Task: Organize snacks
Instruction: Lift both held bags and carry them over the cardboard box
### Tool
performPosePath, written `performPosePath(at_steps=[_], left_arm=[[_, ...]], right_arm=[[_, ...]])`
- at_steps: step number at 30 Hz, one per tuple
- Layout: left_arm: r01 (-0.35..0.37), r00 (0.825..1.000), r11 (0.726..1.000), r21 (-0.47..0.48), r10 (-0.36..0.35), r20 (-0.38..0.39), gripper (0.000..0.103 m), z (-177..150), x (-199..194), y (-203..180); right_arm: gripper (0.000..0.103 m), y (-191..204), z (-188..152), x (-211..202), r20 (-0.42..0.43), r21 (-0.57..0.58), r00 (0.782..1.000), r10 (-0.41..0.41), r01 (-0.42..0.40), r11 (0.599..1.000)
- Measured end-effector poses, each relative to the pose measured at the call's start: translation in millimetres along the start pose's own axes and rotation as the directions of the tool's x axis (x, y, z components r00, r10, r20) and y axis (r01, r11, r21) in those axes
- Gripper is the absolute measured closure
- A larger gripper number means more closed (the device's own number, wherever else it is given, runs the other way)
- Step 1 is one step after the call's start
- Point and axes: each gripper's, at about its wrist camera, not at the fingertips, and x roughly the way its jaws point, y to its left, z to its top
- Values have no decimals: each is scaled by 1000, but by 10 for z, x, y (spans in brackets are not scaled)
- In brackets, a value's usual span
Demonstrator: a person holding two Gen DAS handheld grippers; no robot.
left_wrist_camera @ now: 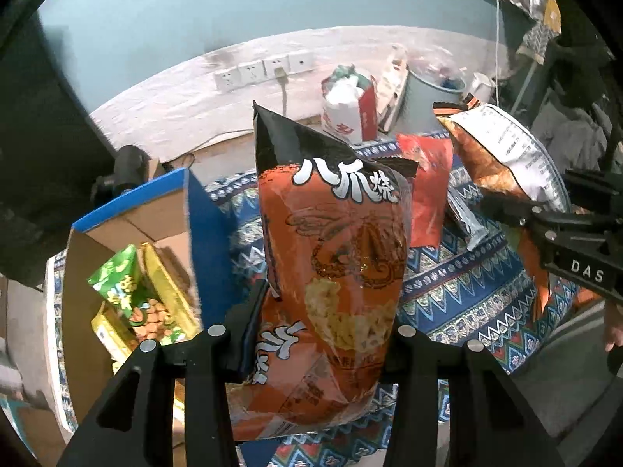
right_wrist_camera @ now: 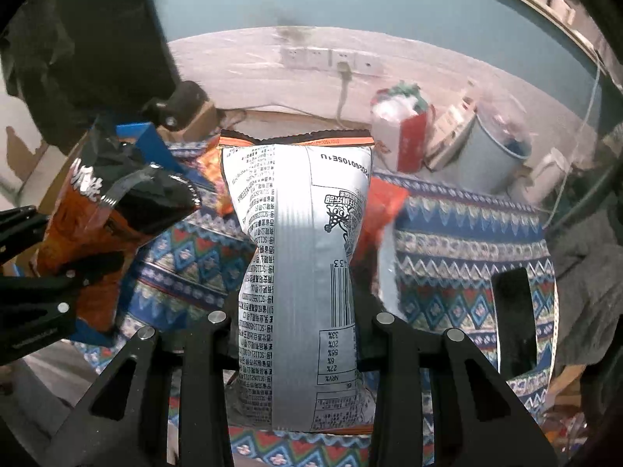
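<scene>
An orange snack bag (left_wrist_camera: 335, 233) with a black top stands upright between the fingers of my left gripper (left_wrist_camera: 323, 330), which is shut on its lower part. It hangs above the patterned tablecloth (left_wrist_camera: 459, 284). My right gripper (right_wrist_camera: 300, 323) is shut on a second bag (right_wrist_camera: 296, 214), whose silver printed back faces the camera. The left wrist view shows that bag (left_wrist_camera: 506, 148) and the right gripper (left_wrist_camera: 545, 225) at the right edge. In the right wrist view the left gripper (right_wrist_camera: 58, 284) with the orange bag (right_wrist_camera: 97, 225) is at the left.
A cardboard box (left_wrist_camera: 78, 292) with blue flaps stands open at the left and holds a green pack (left_wrist_camera: 120, 284) and a yellow pack (left_wrist_camera: 163, 276). A red bag (left_wrist_camera: 428, 179) lies on the cloth behind. A pale bucket (right_wrist_camera: 494, 151) and a white-and-red bag (right_wrist_camera: 401, 136) stand by the wall.
</scene>
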Motion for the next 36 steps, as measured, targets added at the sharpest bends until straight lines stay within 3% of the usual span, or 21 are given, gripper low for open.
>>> performPosePath(at_steps=[14,36], left_arm=[[-42,997,993,-107,48,55,58,-136,-258,615],[-97,994,950,-298,107,19,58,-505,-247,1539]], right_arm=[[69,603,324,-44,29,-94,997,75,-72,993],[69,1598,671,199,-9,-196,984,176,-174,965]])
